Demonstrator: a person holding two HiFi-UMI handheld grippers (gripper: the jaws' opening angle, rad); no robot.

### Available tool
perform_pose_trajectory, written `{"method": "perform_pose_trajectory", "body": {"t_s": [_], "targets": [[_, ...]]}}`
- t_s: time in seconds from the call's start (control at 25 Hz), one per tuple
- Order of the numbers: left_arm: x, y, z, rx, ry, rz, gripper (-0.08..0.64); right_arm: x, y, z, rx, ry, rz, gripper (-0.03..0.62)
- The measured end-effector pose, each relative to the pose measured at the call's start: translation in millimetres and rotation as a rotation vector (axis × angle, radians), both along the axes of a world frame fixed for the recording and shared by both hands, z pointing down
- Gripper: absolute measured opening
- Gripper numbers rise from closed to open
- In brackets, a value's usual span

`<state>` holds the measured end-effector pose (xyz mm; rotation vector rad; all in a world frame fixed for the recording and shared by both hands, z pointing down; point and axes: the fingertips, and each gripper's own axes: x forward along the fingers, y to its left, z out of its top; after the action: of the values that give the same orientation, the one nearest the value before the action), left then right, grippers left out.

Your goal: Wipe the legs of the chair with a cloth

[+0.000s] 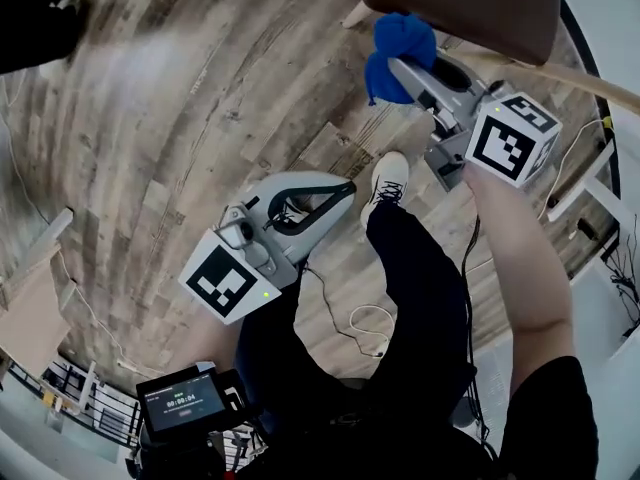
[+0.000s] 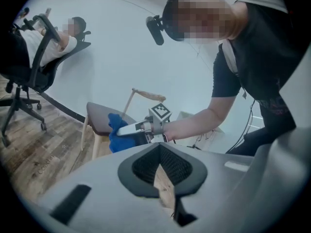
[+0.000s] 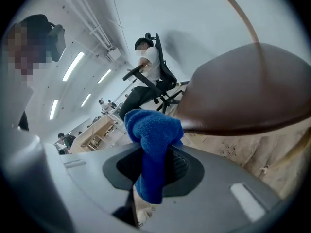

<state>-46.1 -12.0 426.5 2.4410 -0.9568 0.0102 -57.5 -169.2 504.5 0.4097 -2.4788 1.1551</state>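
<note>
Pinching bunched blue terry cloth [image 3: 154,135] in right gripper [image 1: 412,73], just beside edge of brown cushioned chair seat [image 1: 460,3]. Holding left gripper [image 1: 340,190] well apart from chair, jaws pressed together, nothing between.

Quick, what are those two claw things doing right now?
Left gripper: closed, empty.
Right gripper: closed on the cloth.
</note>
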Motion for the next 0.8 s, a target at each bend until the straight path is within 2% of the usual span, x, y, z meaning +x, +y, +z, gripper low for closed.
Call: {"method": "perform_pose_trajectory", "body": {"t_s": [0.12, 0.2, 0.44, 0.52, 0.6, 0.8], "targets": [[4.7, 18.0, 48.7, -0.005, -0.079, 0.097, -0.002, -3.9, -8.5, 46.4, 0.027, 0.029, 0.036, 0.092], [6.9, 26.9, 72.1, 0.0, -0.087, 0.142, -0.002, -4.6, -16.9, 68.1, 0.048, 0.021, 0.064, 0.092], [4.6, 13.0, 105.0, 0.004, 0.092, 0.207, -0.002, -14.7, -36.6, 111.6, 0.132, 0.009, 0.043, 0.094], [-2.6, 0.0, 111.7, 0.024, 0.12, 0.215, -0.002, -17.7, -45.1, 126.7, 0.168, 0.018, 0.026, 0.094], [-13.4, -10.8, 121.0, 0.05, 0.105, 0.217, -0.002, -18.5, -50.5, 142.4, 0.193, 0.022, 0.018, 0.094], [-52.4, -40.4, 134.9, 0.086, 0.115, 0.123, -0.002, -14.9, -54.5, 194.8, 0.196, 0.054, -0.021, 0.094]]}}
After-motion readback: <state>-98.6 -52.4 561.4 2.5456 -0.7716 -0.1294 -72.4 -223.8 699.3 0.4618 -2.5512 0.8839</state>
